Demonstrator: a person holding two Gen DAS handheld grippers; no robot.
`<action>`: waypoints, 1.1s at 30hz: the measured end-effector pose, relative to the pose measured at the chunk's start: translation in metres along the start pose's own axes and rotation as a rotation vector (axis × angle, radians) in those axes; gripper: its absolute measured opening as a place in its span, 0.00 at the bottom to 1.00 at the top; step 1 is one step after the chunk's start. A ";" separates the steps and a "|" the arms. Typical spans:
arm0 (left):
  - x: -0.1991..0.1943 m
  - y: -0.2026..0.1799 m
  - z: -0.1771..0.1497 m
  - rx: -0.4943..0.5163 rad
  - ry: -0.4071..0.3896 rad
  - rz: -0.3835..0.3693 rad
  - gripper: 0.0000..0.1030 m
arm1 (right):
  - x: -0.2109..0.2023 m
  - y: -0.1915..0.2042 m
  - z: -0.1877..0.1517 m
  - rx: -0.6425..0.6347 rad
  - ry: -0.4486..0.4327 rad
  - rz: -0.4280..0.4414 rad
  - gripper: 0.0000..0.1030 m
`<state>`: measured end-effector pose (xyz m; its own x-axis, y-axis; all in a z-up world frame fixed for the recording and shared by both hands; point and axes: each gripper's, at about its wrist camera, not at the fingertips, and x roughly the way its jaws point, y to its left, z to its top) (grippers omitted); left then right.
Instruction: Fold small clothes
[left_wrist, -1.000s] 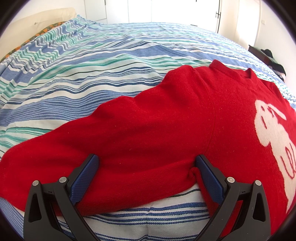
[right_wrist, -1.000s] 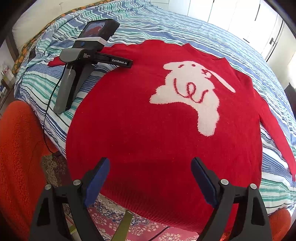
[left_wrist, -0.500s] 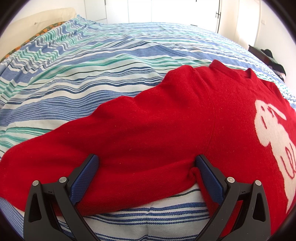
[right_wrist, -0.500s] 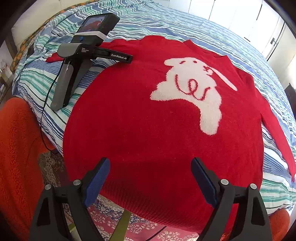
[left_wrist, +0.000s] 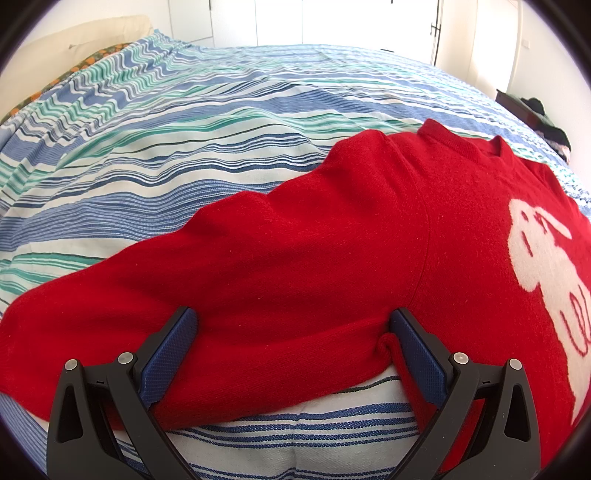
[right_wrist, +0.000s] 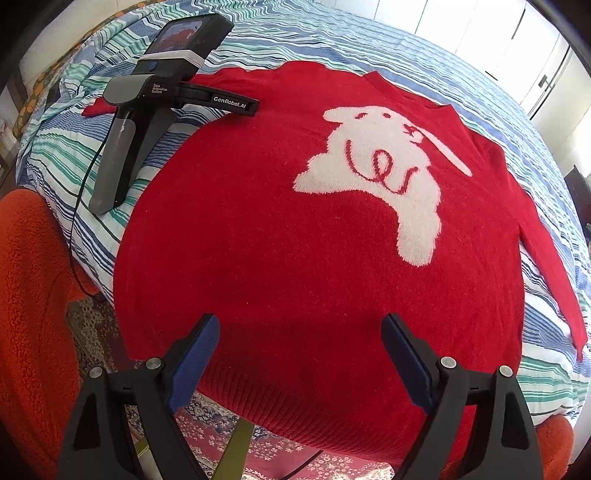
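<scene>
A red sweater (right_wrist: 280, 236) with a white rabbit design (right_wrist: 384, 173) lies spread front-up on a striped bed. In the left wrist view its left sleeve (left_wrist: 258, 280) stretches across the frame. My left gripper (left_wrist: 293, 321) is open, lying on the bed with its fingers astride the sleeve near the armpit. It also shows in the right wrist view (right_wrist: 255, 105) as a grey handle lying on the bed. My right gripper (right_wrist: 299, 325) is open and hovers over the sweater's hem, empty.
The striped bedspread (left_wrist: 207, 122) covers the bed. An orange fleece (right_wrist: 33, 295) sits at the bed's near left edge, with a patterned rug (right_wrist: 221, 435) on the floor below. White cupboard doors (left_wrist: 351, 18) stand behind the bed.
The right gripper has moved forward and a little lower toward the sweater's hem. The left gripper has not moved.
</scene>
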<state>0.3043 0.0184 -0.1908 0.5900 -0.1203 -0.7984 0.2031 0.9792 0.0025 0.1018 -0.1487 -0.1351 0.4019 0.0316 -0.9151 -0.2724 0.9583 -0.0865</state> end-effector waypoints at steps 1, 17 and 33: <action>0.000 0.000 0.000 0.000 0.000 0.000 1.00 | 0.000 0.000 0.000 0.002 0.002 -0.004 0.86; 0.000 0.000 0.000 0.000 0.000 0.000 1.00 | -0.006 -0.015 0.010 0.113 0.051 -0.081 0.86; 0.000 0.000 0.000 0.000 0.000 0.000 1.00 | -0.029 -0.071 -0.026 0.325 -0.112 -0.012 0.86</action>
<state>0.3043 0.0184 -0.1908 0.5900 -0.1203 -0.7984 0.2030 0.9792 0.0025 0.0872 -0.2252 -0.1127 0.5022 0.0333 -0.8641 0.0182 0.9986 0.0491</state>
